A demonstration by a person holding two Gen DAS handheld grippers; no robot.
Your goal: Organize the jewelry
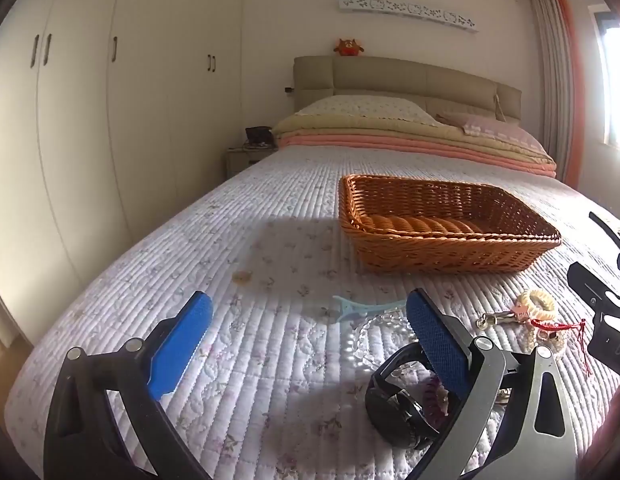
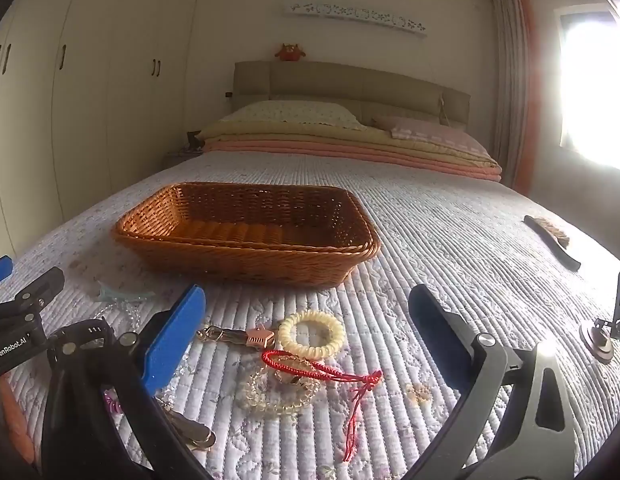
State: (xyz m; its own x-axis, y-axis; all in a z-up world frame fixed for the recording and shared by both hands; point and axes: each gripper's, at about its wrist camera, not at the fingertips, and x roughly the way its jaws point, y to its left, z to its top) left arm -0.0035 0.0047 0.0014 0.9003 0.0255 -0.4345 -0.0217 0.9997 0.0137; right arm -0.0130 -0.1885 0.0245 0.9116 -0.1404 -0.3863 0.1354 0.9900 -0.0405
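I am holding both grippers open over the bed: the red cord bracelet is lying between my right gripper's fingers, nearer than the left gripper, long axis left-right, basket beyond.

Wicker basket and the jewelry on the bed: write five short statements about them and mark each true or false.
1. The wicker basket holds no jewelry that can be seen. True.
2. The red cord bracelet lies inside the basket. False: it lies on the bedspread, nearer the camera than the basket.
3. The cream coil hair tie lies flat on the bedspread beside the star-shaped clasp. True.
4. The right gripper grips the hair tie. False: its jaws stand wide apart, with nothing between them.
5. The black watch is in the basket. False: it lies on the bedspread by the left gripper.
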